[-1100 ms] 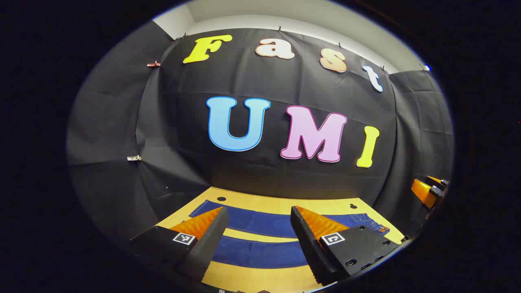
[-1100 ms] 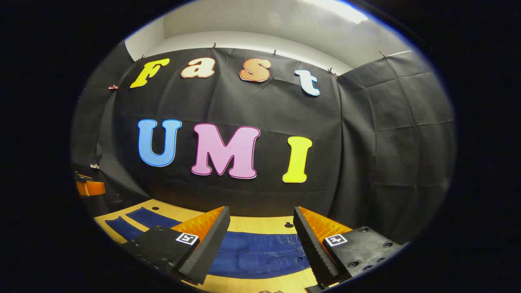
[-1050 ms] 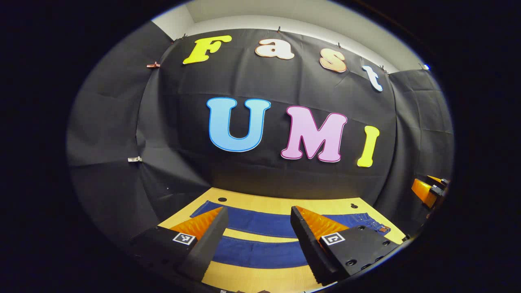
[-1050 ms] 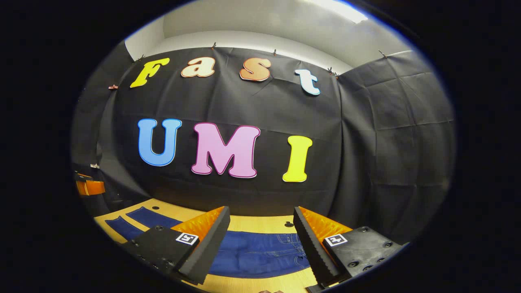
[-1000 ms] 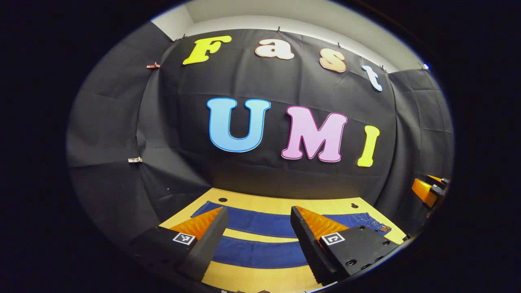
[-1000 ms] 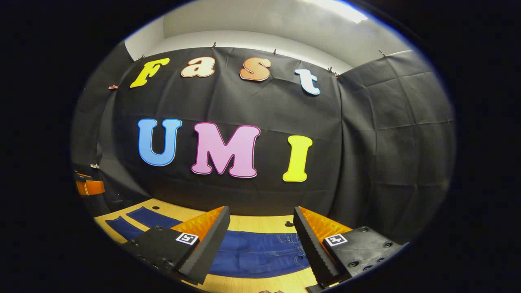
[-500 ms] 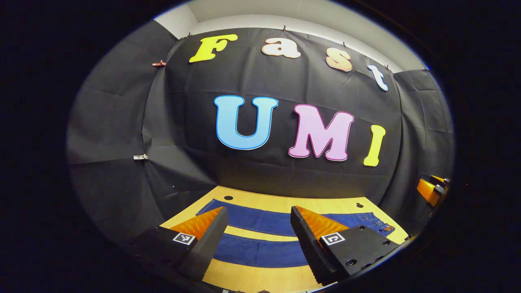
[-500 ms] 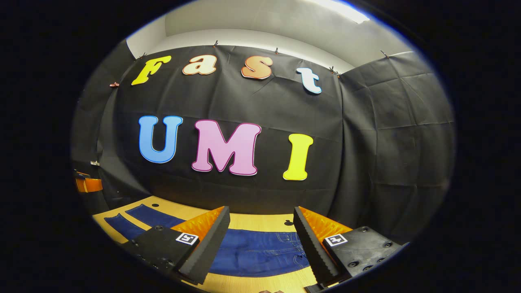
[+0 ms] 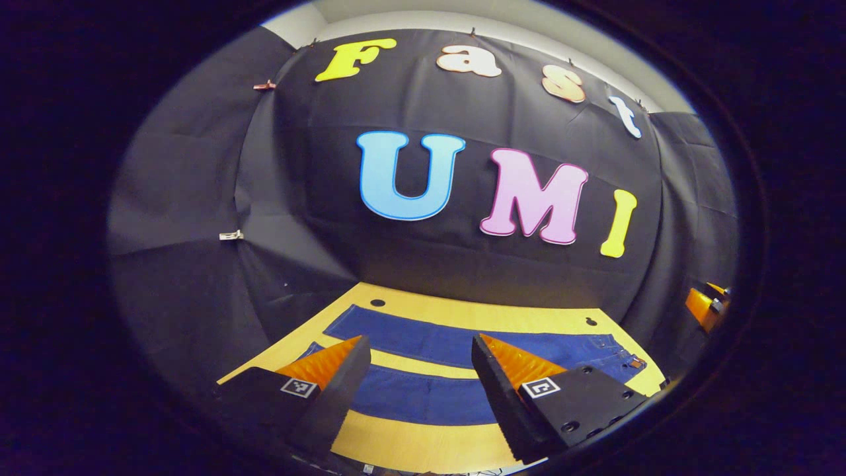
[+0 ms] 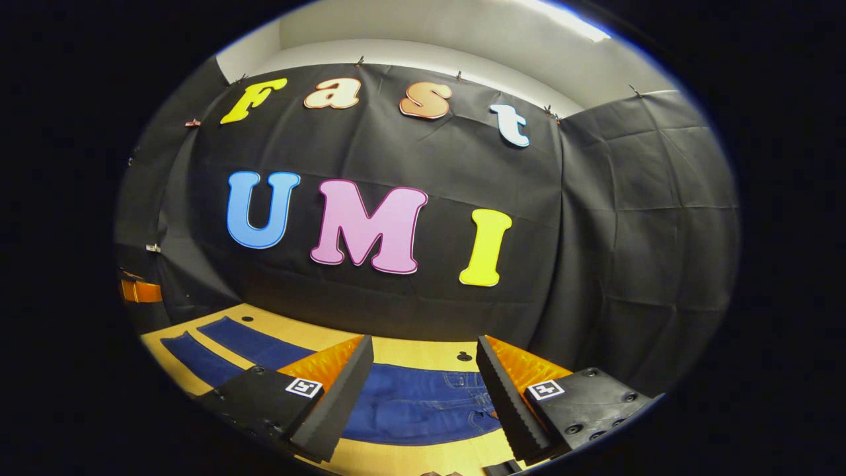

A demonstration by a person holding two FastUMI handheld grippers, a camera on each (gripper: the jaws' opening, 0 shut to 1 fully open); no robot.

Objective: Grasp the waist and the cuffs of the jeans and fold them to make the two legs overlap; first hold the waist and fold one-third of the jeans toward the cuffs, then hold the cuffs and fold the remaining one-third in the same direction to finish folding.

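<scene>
Dark blue jeans (image 9: 423, 370) lie flat on the wooden surface (image 9: 423, 449), legs apart. Our left tool (image 9: 416, 344) and right tool (image 10: 423, 345) hover open. Denim looks heavy, floppy; we judge waistband and cuffs the firmest holds.

Black cloth wall (image 9: 198, 198), wooden table (image 9: 410, 449)

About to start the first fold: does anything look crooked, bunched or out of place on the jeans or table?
Nothing stands out. The jeans lie flat on the table, legs spread apart, not yet overlapped. The left gripper and right gripper are both open above the denim, holding nothing.
</scene>
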